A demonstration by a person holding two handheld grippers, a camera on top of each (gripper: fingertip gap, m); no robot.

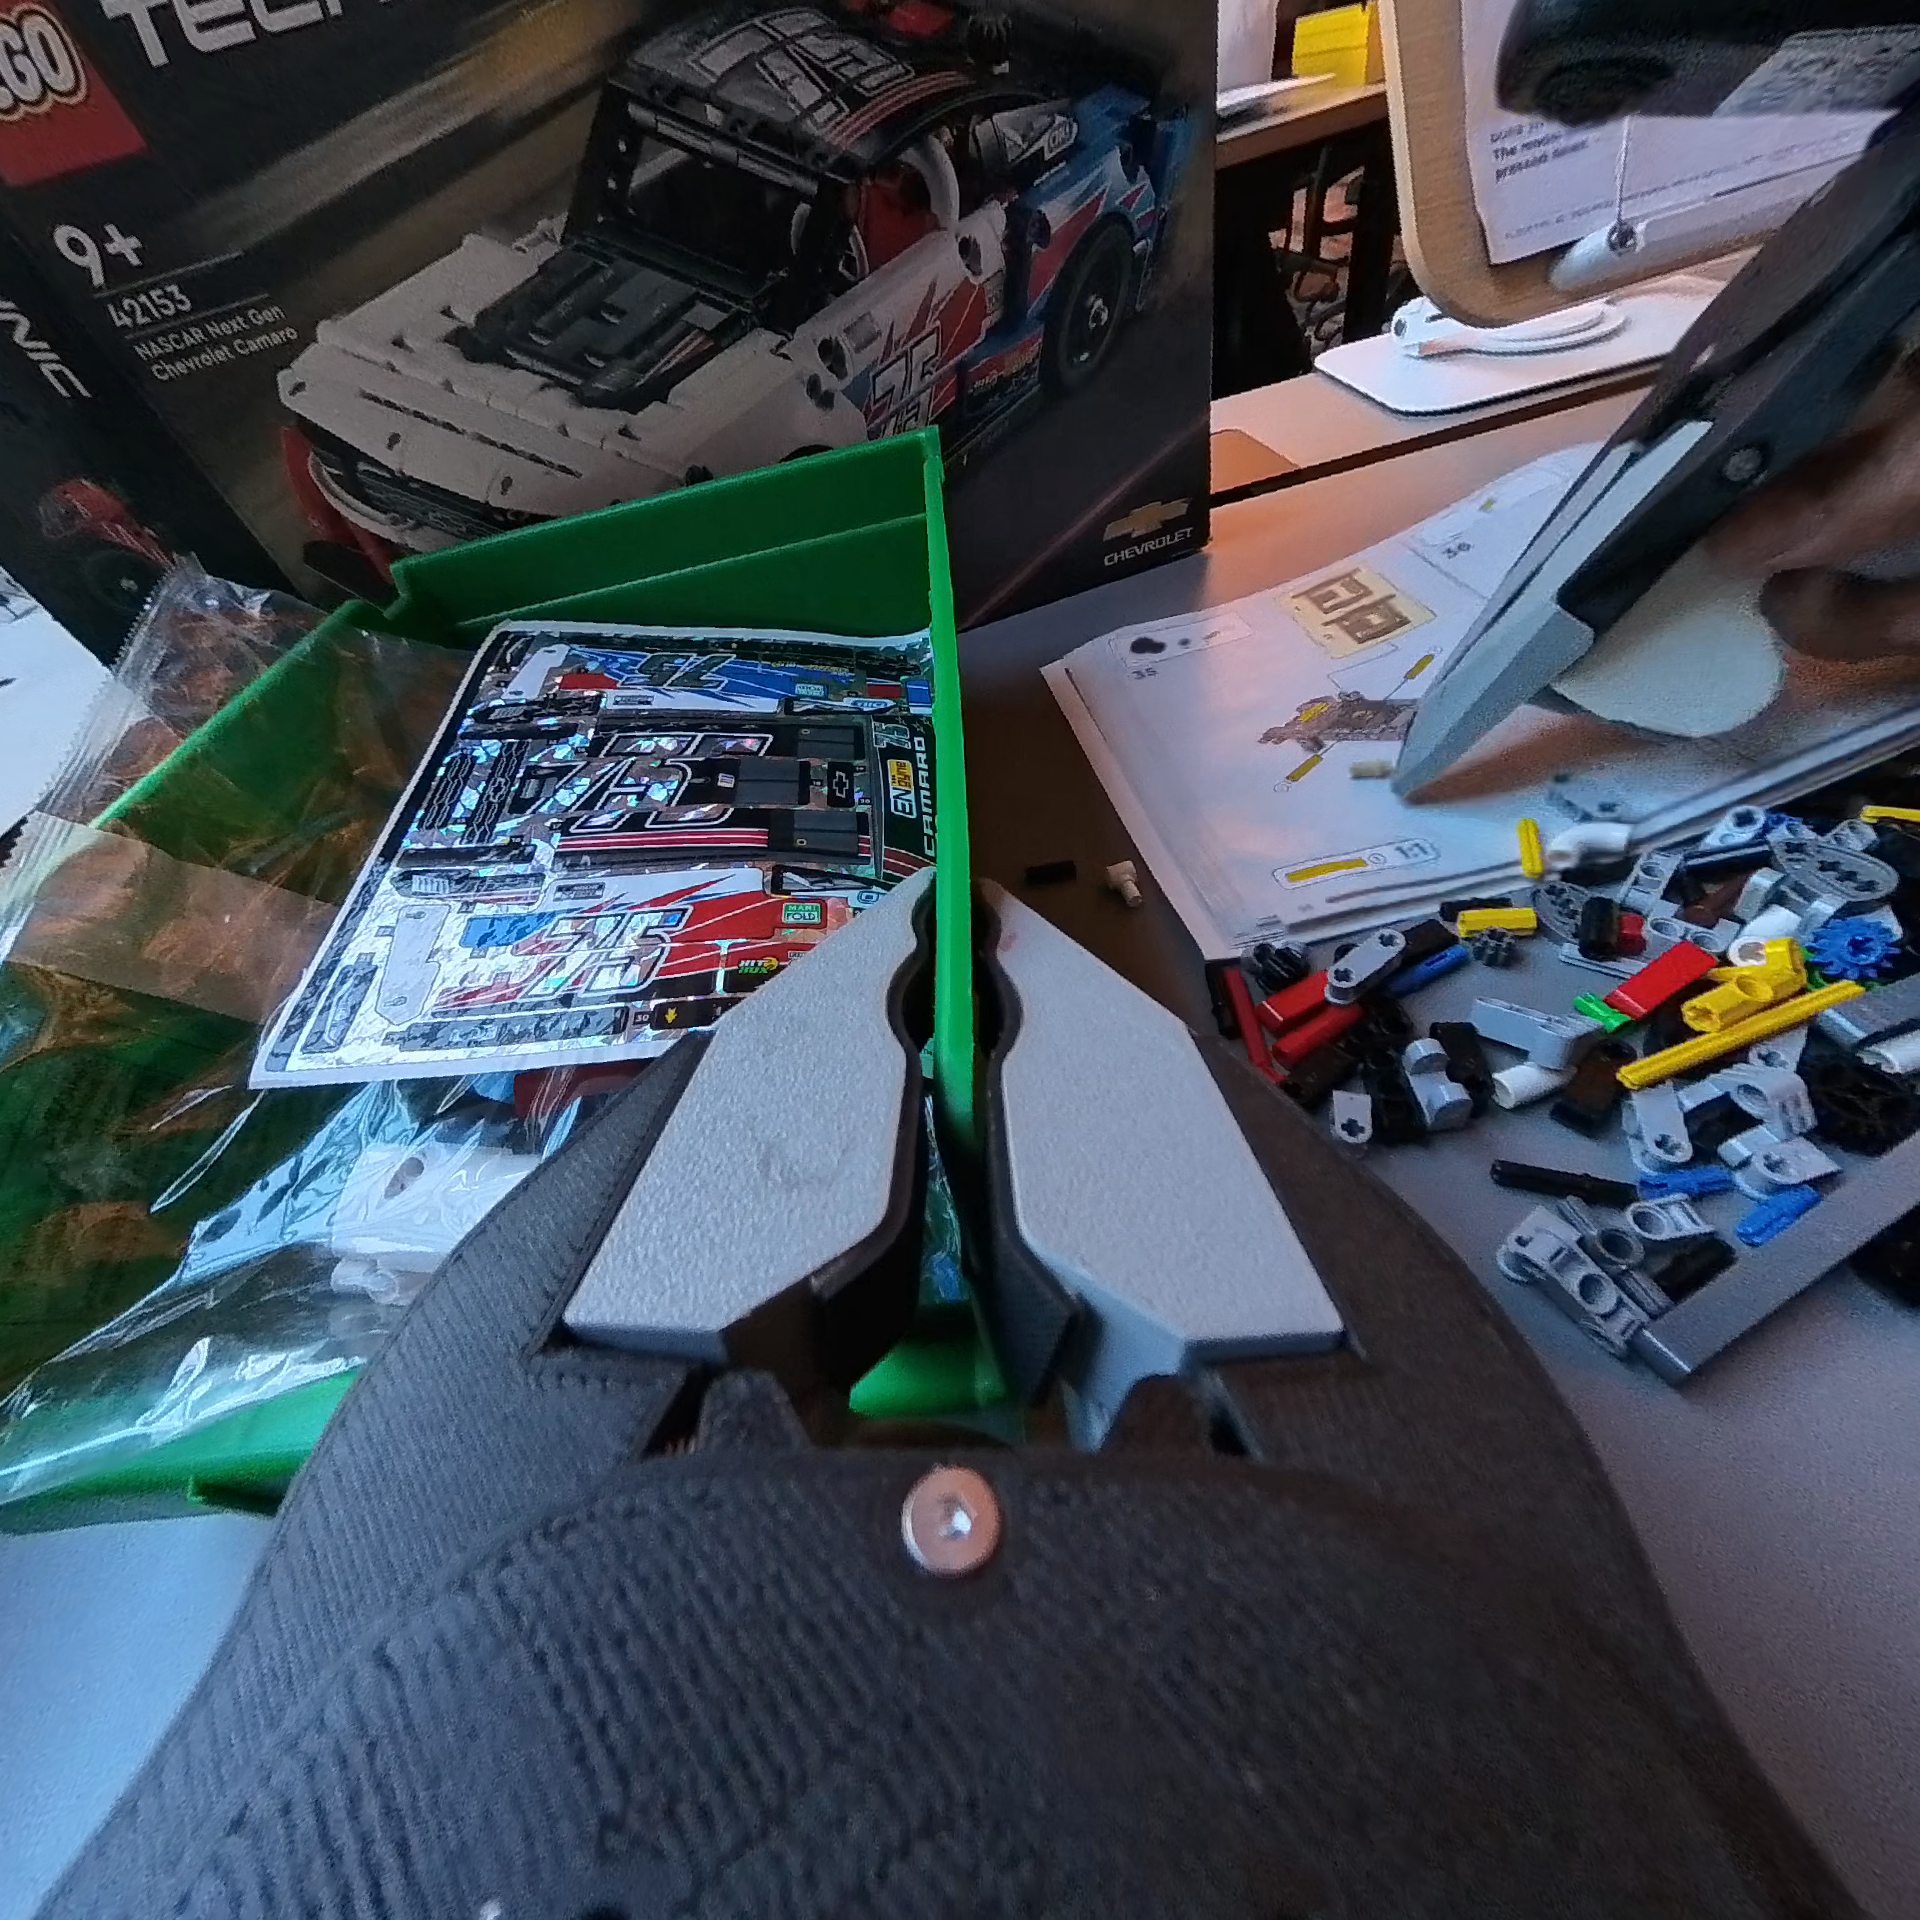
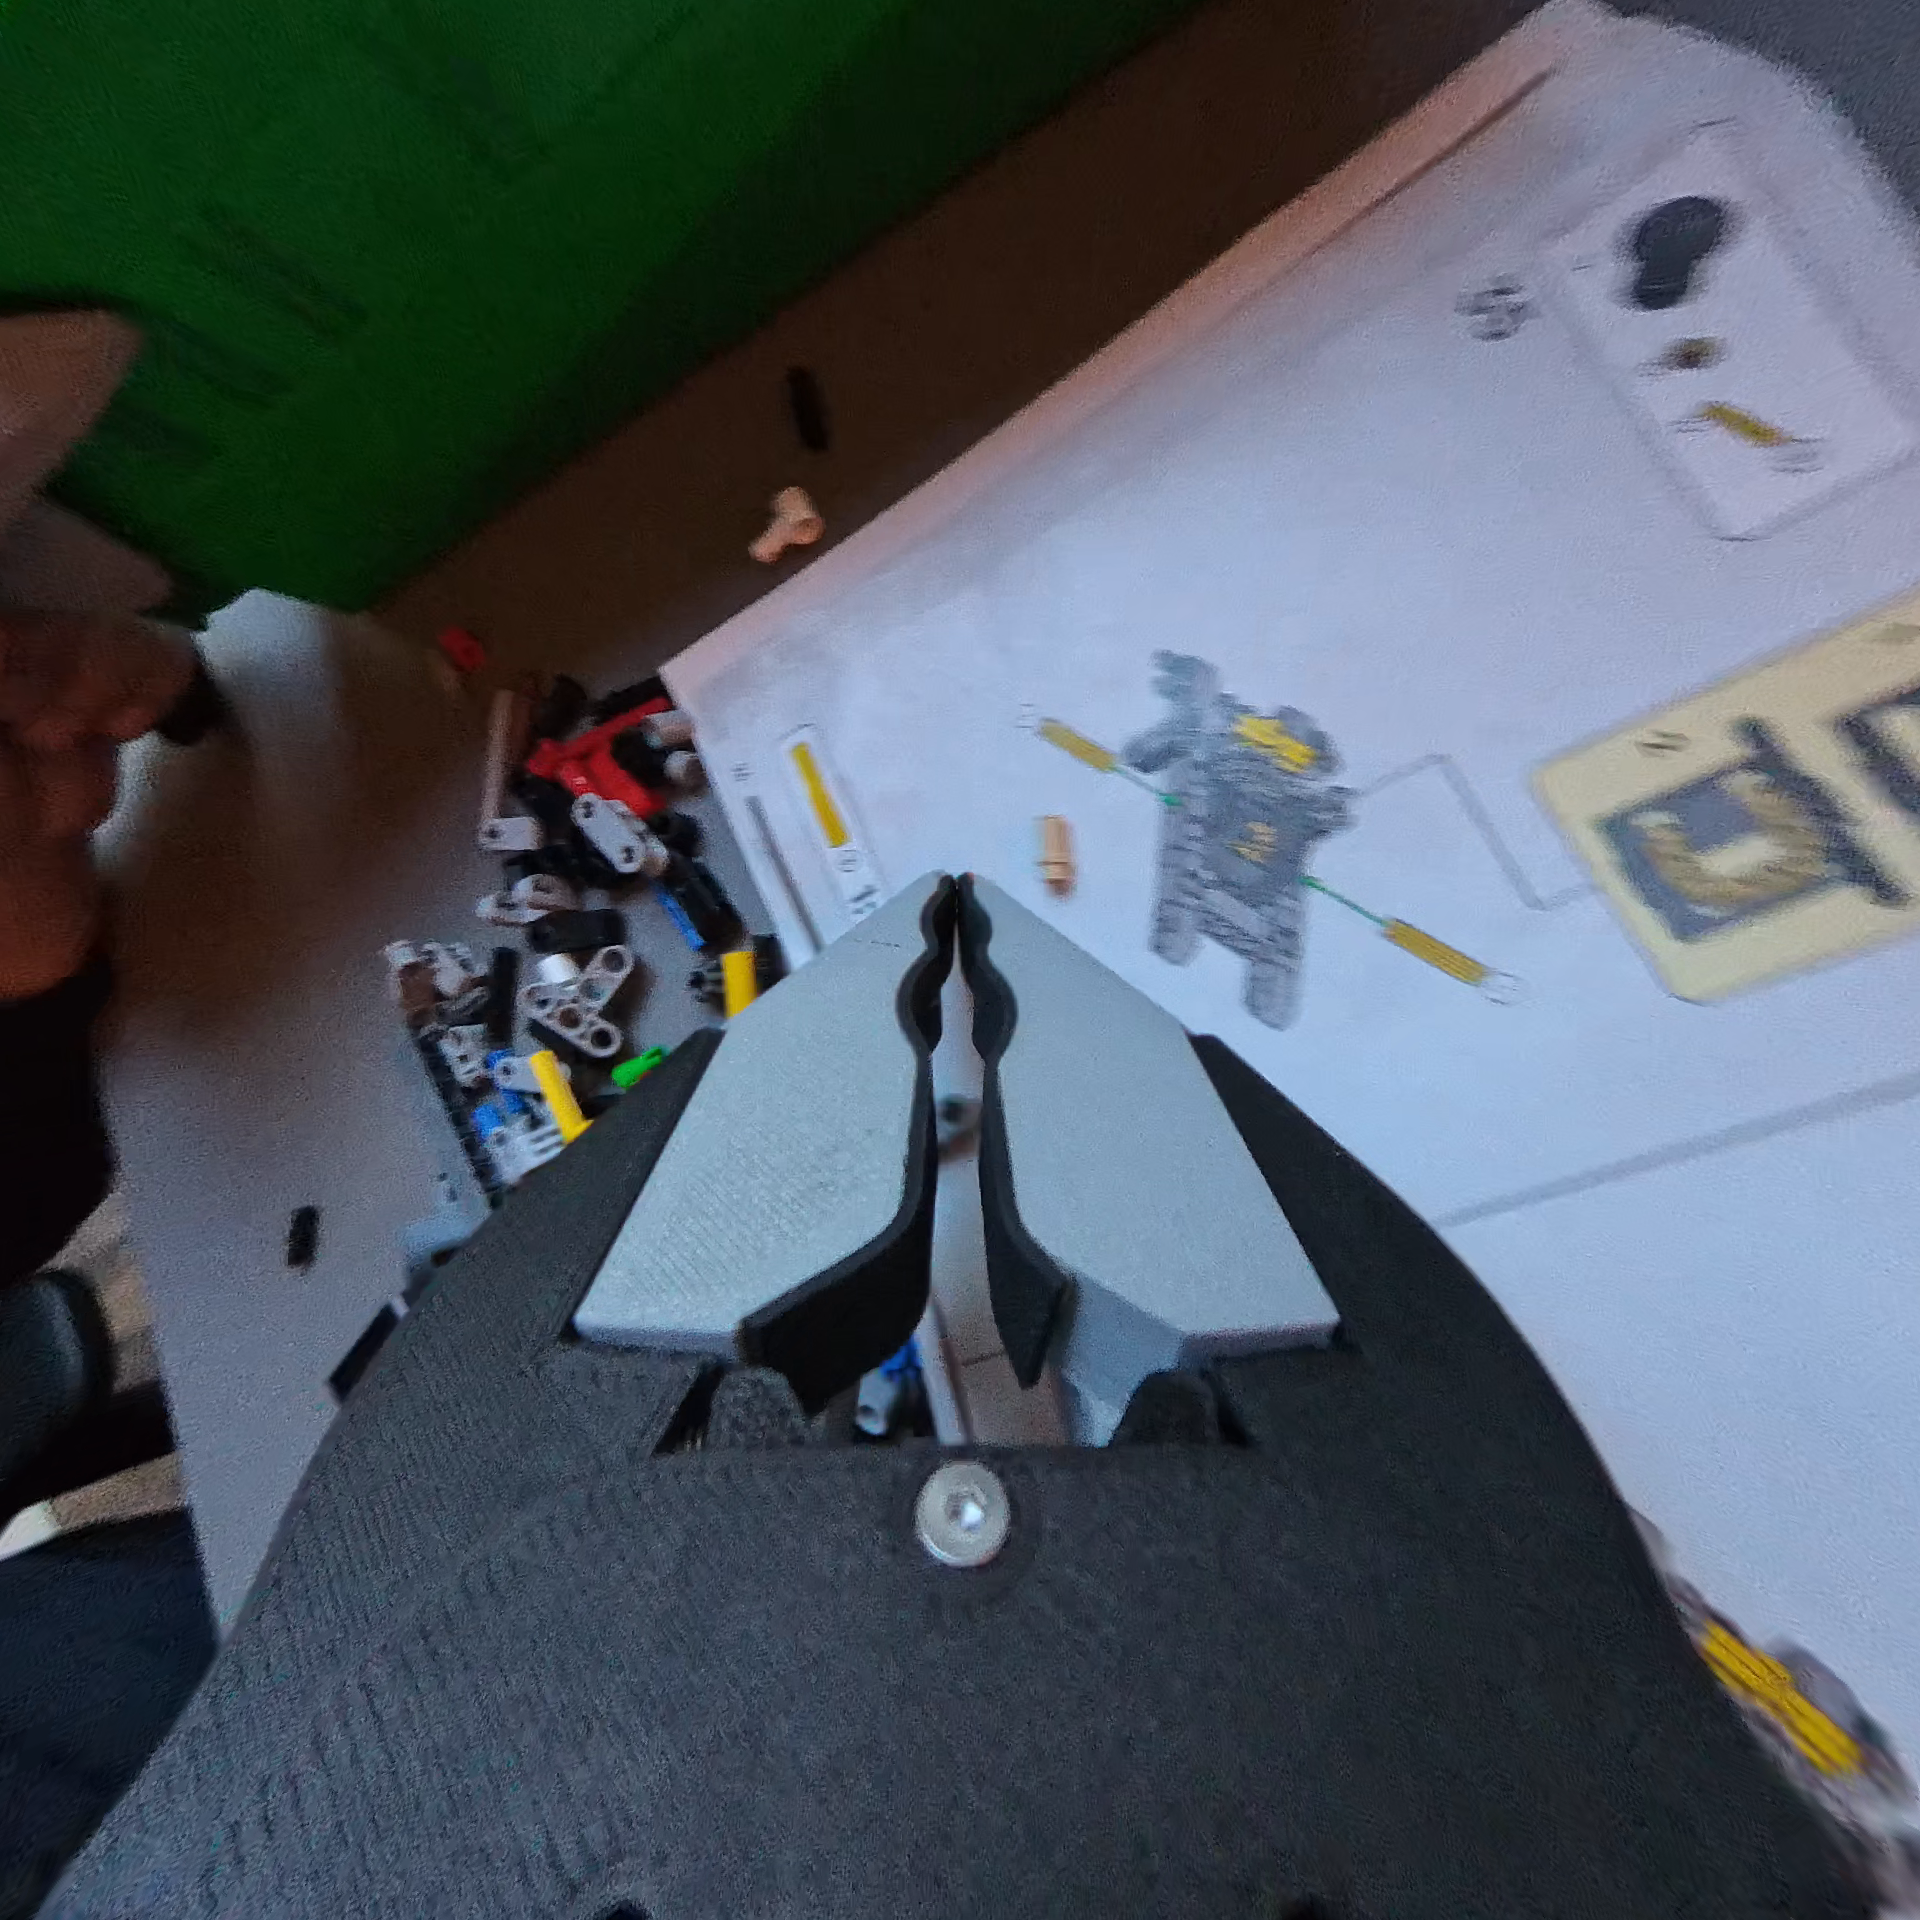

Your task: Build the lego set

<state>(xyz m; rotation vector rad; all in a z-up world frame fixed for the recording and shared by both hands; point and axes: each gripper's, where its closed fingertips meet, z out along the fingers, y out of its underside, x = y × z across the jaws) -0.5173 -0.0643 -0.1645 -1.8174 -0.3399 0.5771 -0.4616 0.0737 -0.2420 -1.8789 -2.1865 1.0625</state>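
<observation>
My left gripper (image 1: 954, 883) is shut on the right wall of a green tray (image 1: 948, 727); the wall runs straight between the two pads. In the tray lie a shiny sticker sheet (image 1: 644, 831) and clear plastic bags (image 1: 156, 935). My right gripper (image 2: 958, 881) is shut with its tips together and nothing between them. It hovers over an open instruction booklet (image 2: 1351, 520), just left of a small tan pin (image 2: 1056, 852) lying on the page. The right gripper also shows in the left wrist view (image 1: 1413, 779), tips down on the booklet (image 1: 1226, 748).
A pile of small coloured building pieces (image 1: 1662, 1039) lies on a grey plate (image 1: 1766, 1309) right of the tray. A black pin (image 1: 1049, 873) and a tan piece (image 1: 1122, 883) lie loose on the table. A large toy-car box (image 1: 623, 260) stands behind the tray. The gap from one gripper's tips to the other's is roughly 15 centimetres.
</observation>
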